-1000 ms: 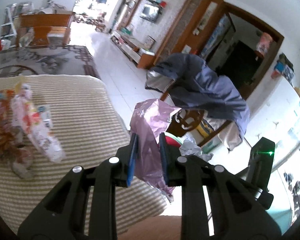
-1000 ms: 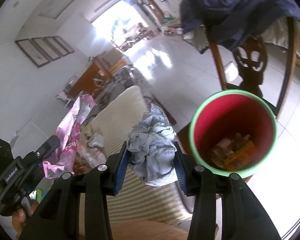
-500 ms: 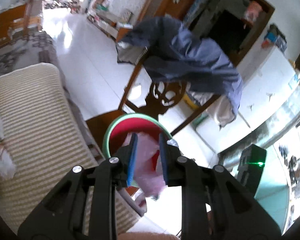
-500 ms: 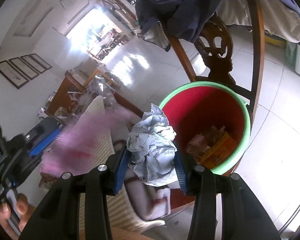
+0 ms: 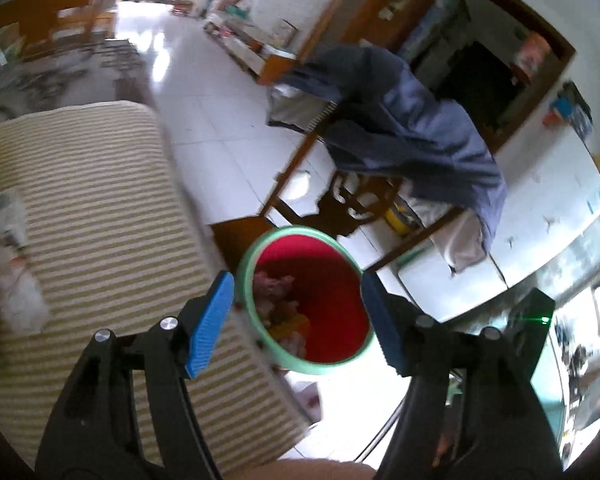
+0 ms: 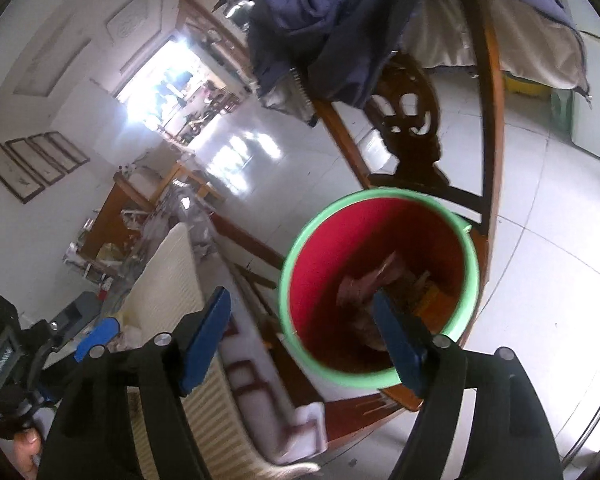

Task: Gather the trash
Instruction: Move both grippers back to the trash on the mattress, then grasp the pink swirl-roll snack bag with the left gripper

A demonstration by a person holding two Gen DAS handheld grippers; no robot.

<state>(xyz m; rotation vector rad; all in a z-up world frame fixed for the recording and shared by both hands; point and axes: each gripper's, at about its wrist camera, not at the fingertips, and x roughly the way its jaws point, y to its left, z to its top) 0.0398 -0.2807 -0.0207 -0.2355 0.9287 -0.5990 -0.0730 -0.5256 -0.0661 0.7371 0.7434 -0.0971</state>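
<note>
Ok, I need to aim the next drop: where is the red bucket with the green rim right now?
The red bucket with the green rim sits on the wooden chair, beside the striped cushion's edge.

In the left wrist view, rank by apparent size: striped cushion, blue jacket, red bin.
1. striped cushion, though it lies nearest the camera
2. blue jacket
3. red bin
</note>
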